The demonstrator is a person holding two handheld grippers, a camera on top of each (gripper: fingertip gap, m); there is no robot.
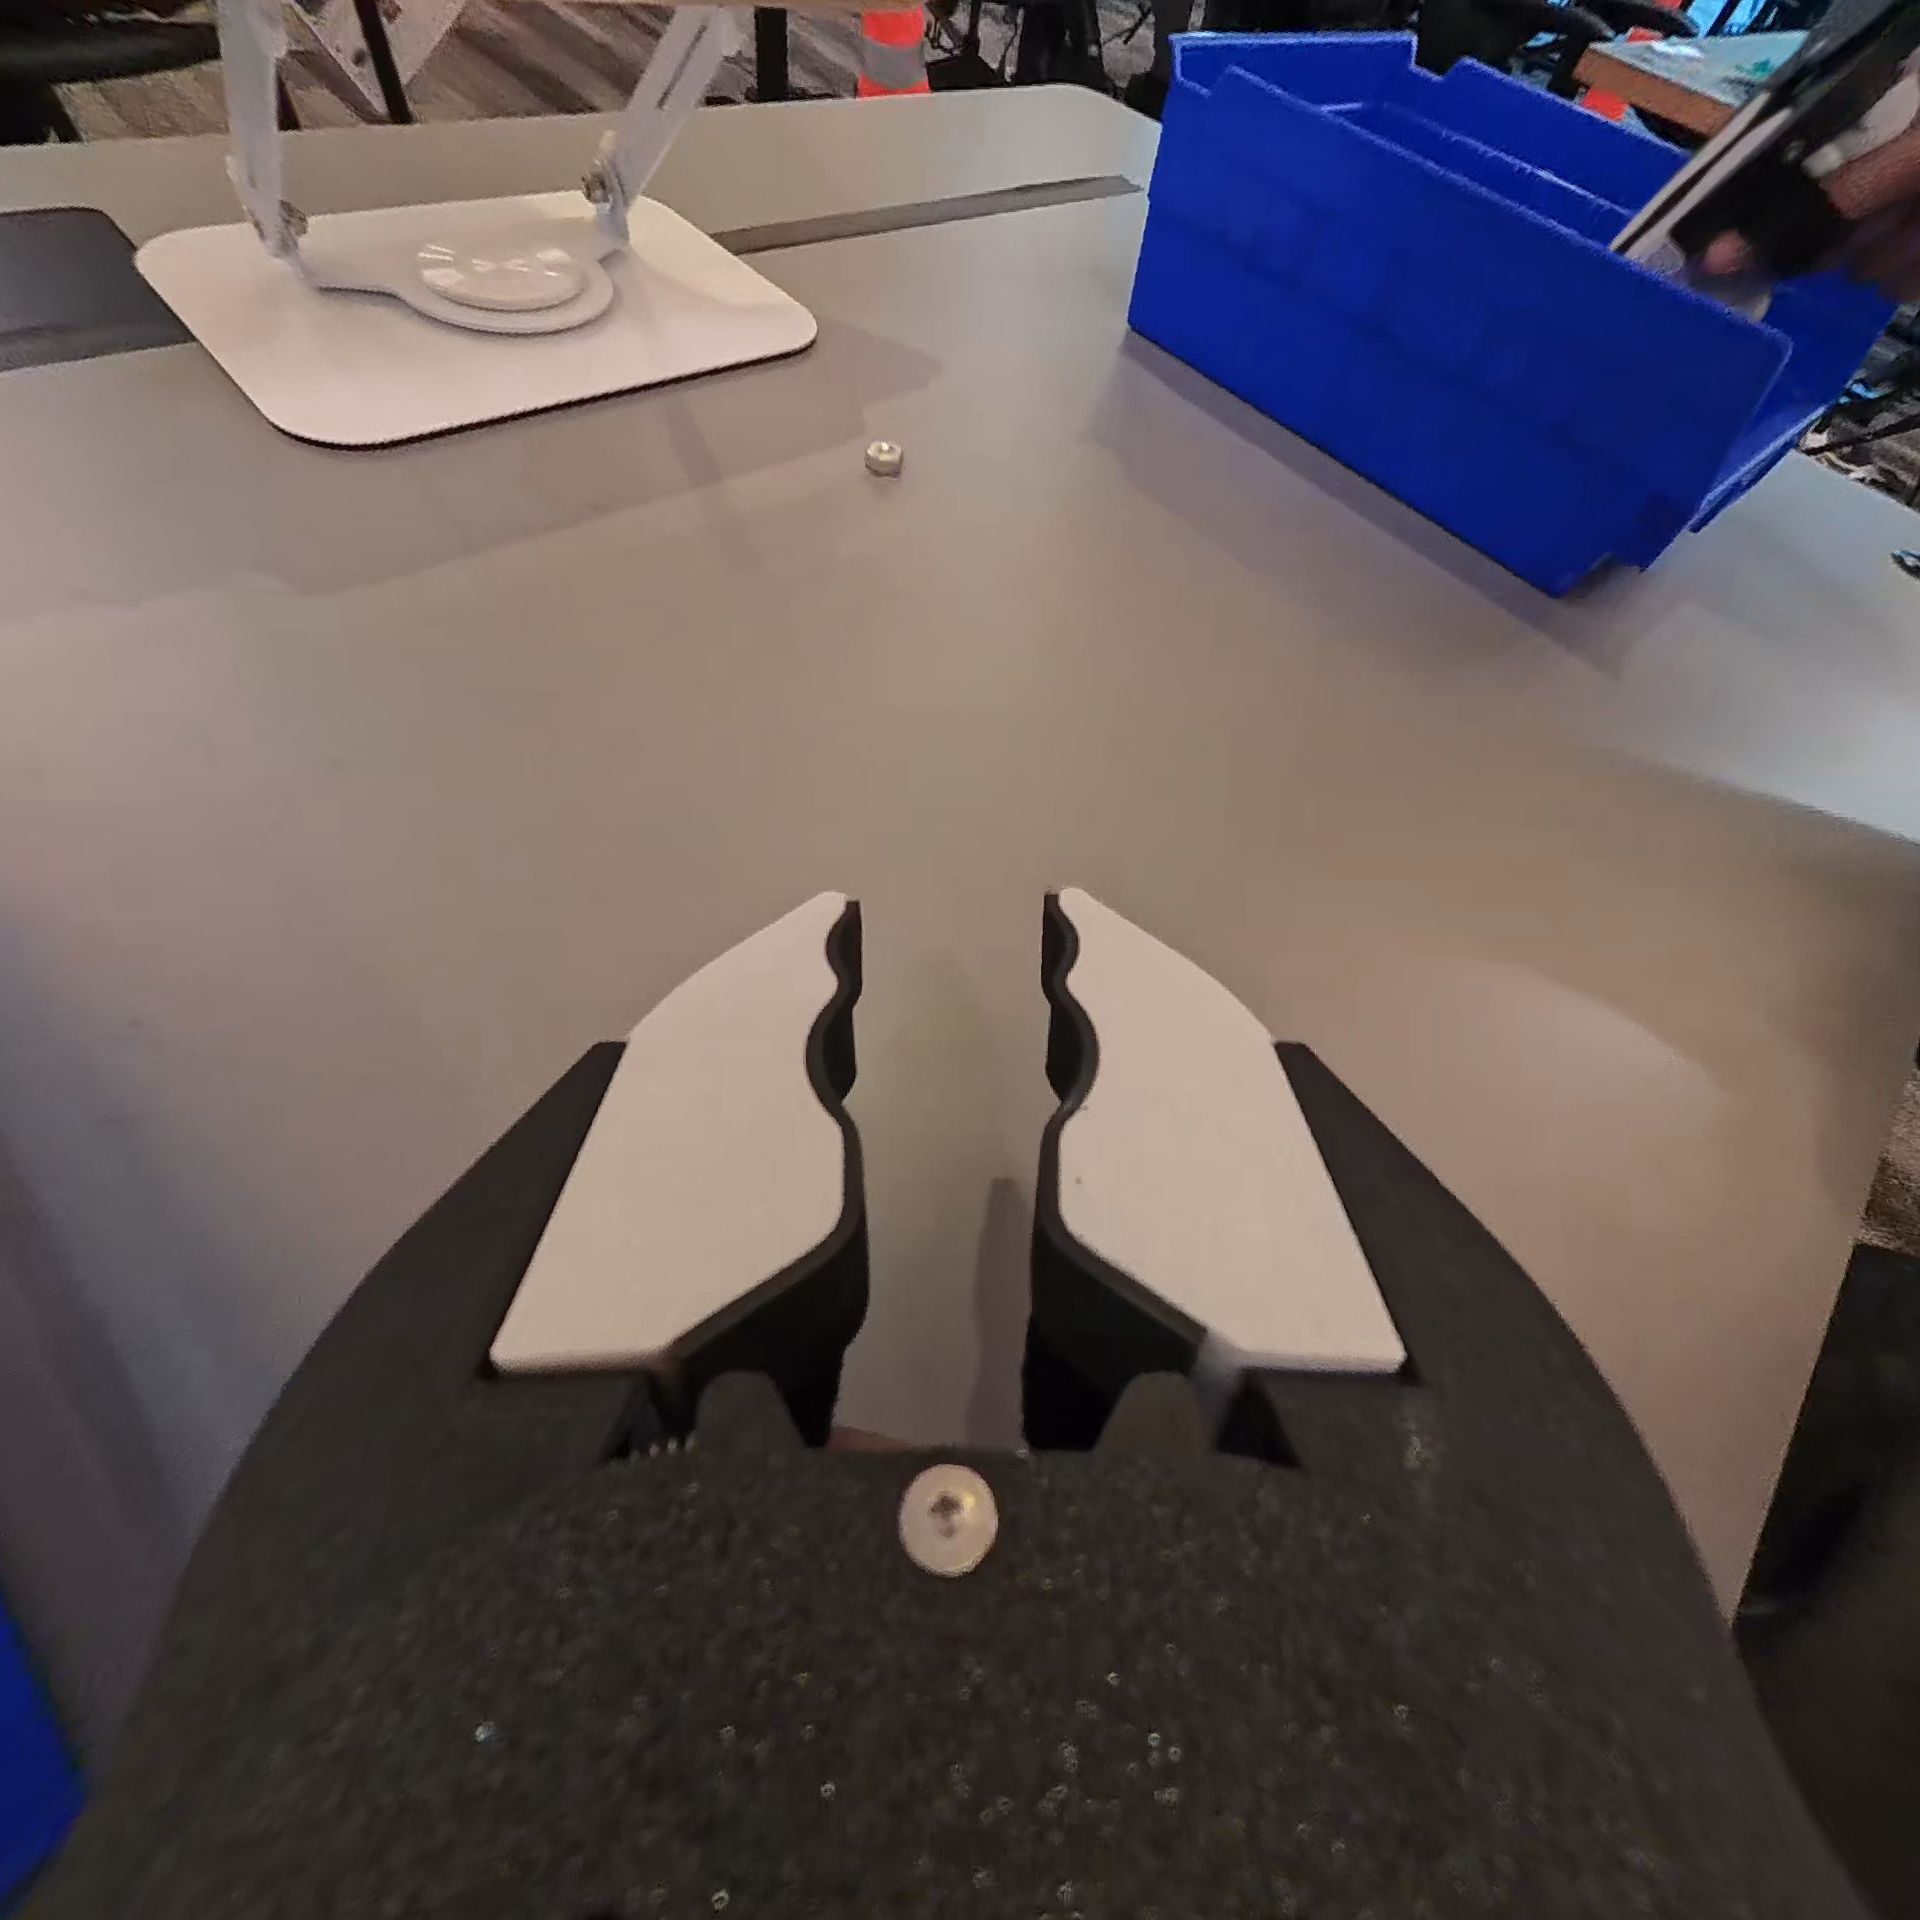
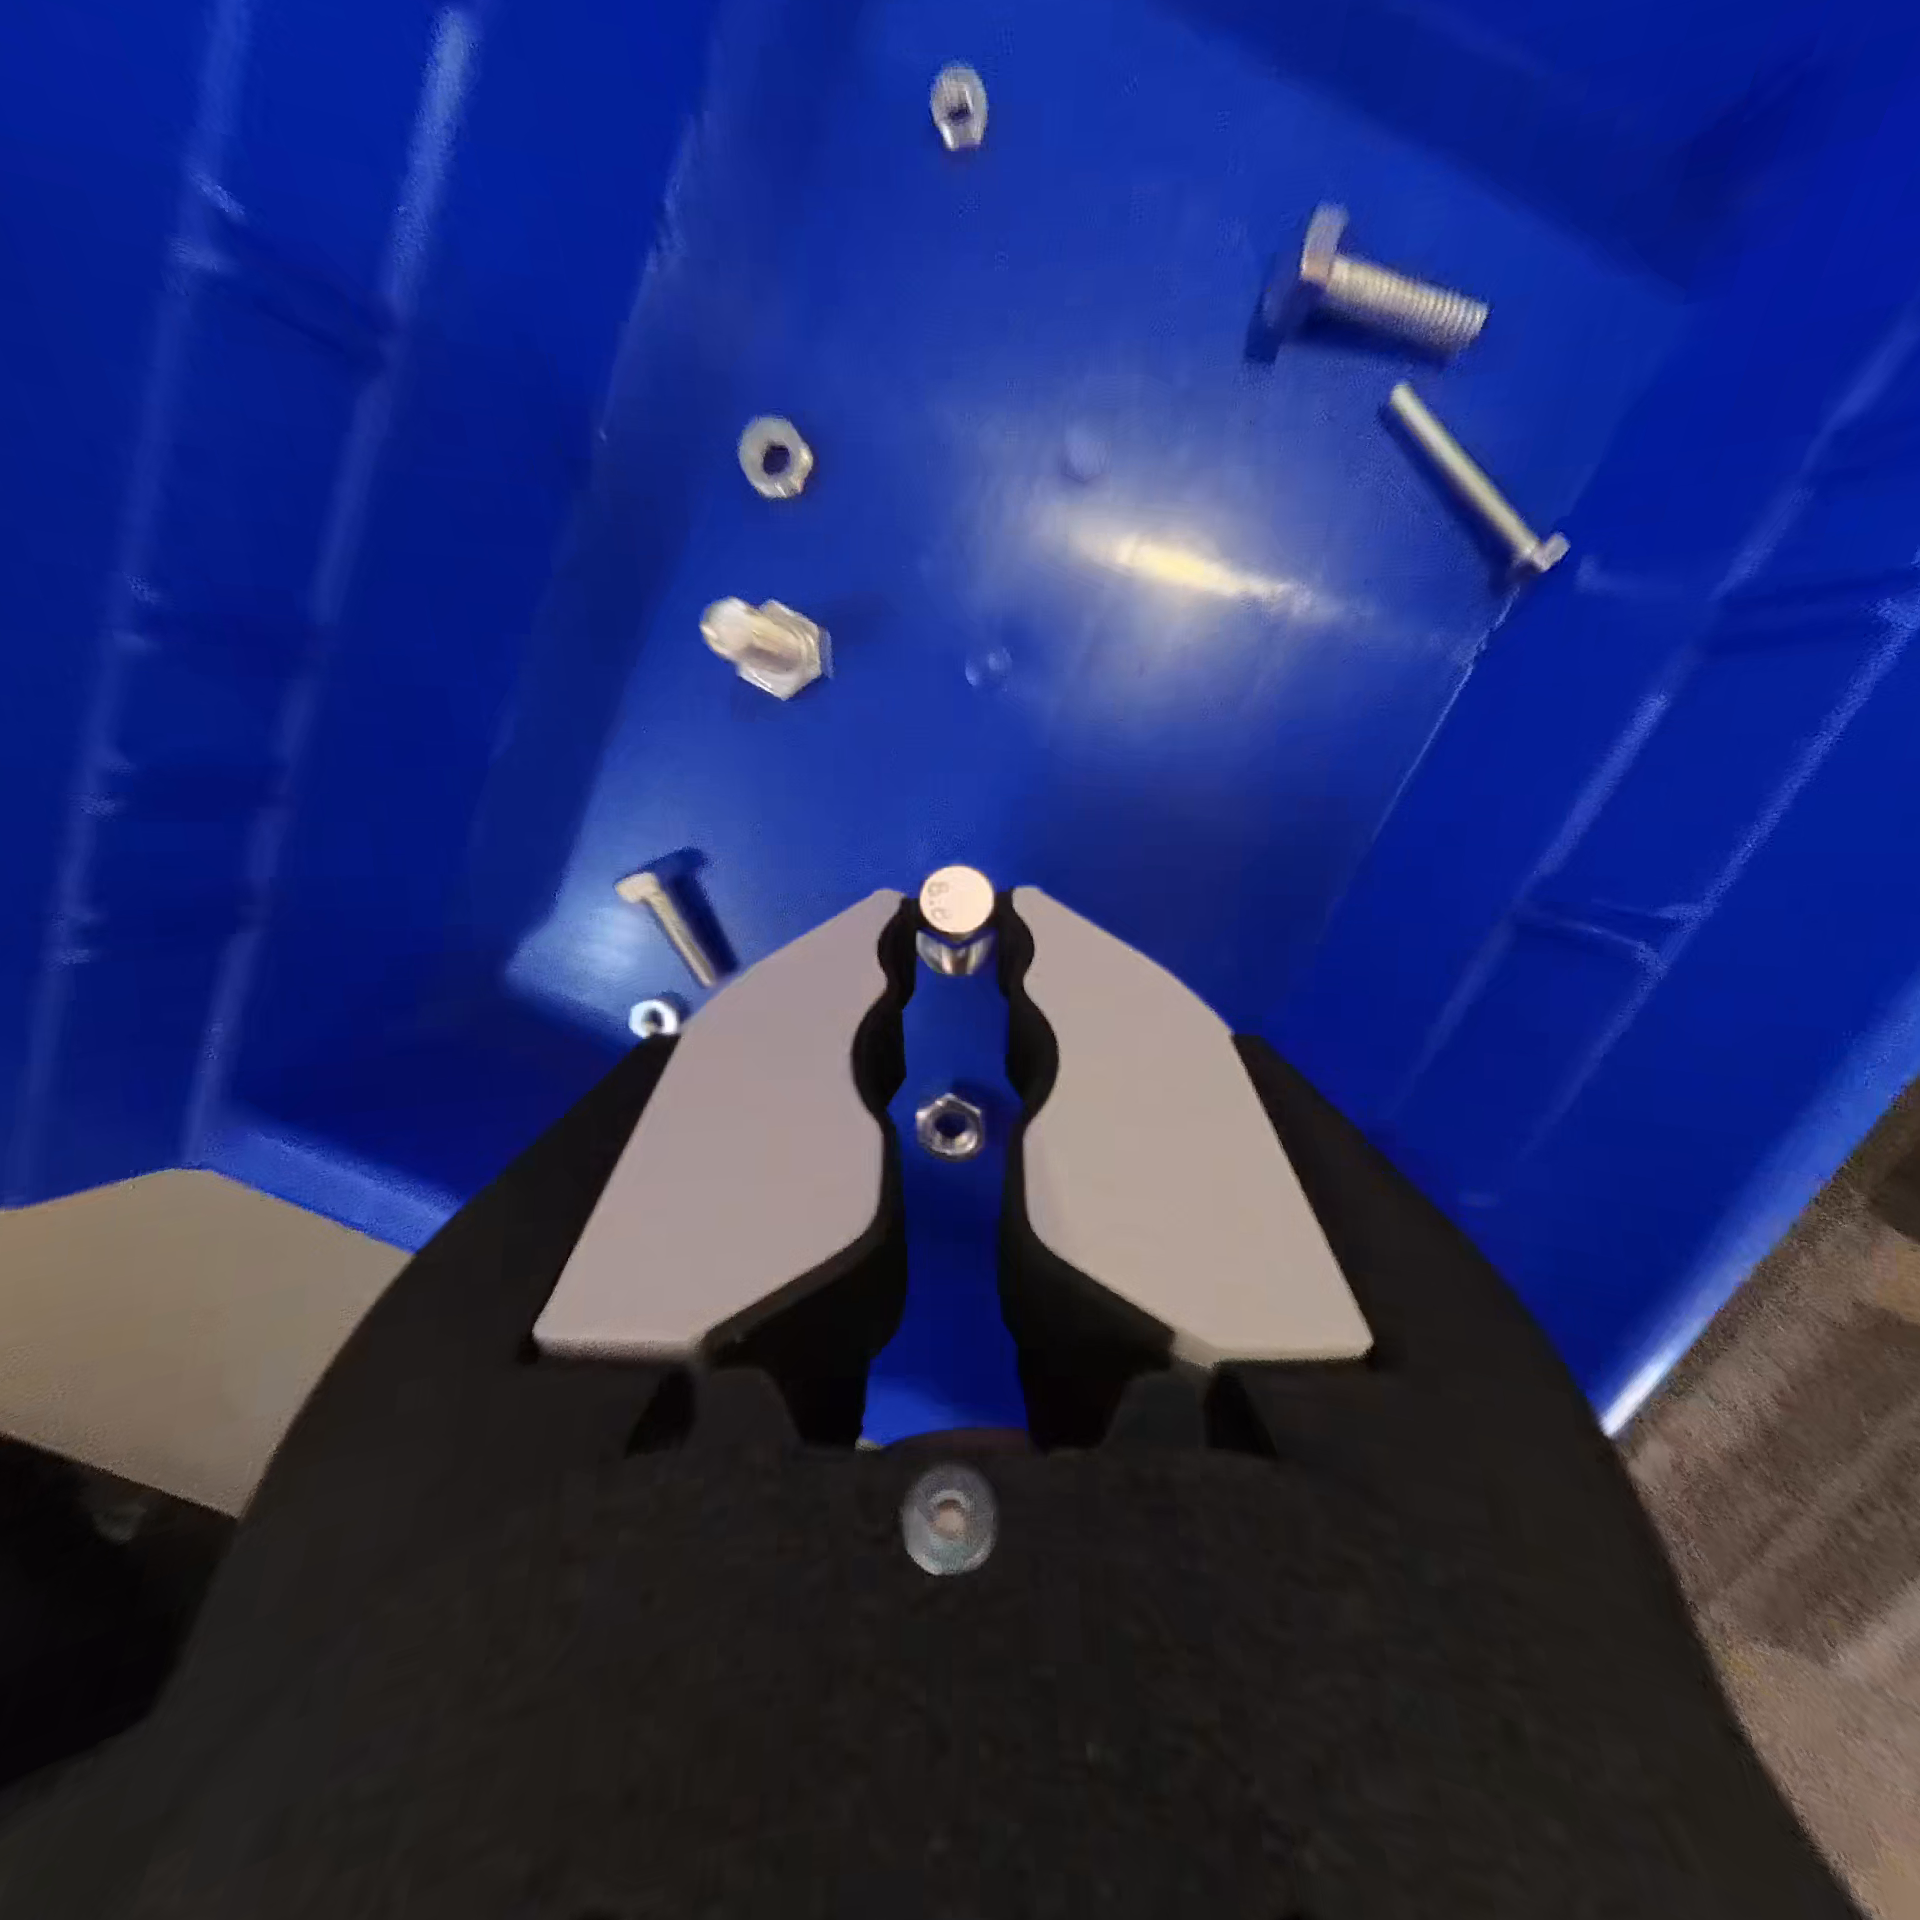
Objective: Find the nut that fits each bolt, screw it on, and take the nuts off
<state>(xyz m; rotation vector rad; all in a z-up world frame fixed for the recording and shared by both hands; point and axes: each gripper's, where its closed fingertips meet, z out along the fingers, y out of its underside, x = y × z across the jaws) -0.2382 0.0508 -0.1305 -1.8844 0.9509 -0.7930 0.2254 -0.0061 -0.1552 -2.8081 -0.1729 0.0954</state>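
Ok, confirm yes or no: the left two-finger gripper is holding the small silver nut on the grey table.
No: the left gripper is open and empty, and the small silver nut lies apart on the grey table.

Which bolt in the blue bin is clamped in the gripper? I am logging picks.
The bolt pinched at the right gripper tips, head toward the camera; the other bolts lie loose on the bin floor.

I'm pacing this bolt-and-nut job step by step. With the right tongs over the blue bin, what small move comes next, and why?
Probably lift the right tongs straight up out of the blue bin. Their tips are already shut on a bolt, head towards the camera, so the pick looks done. A loose nut lies on the table ahead of the open, empty left tongs, a likely one to try.
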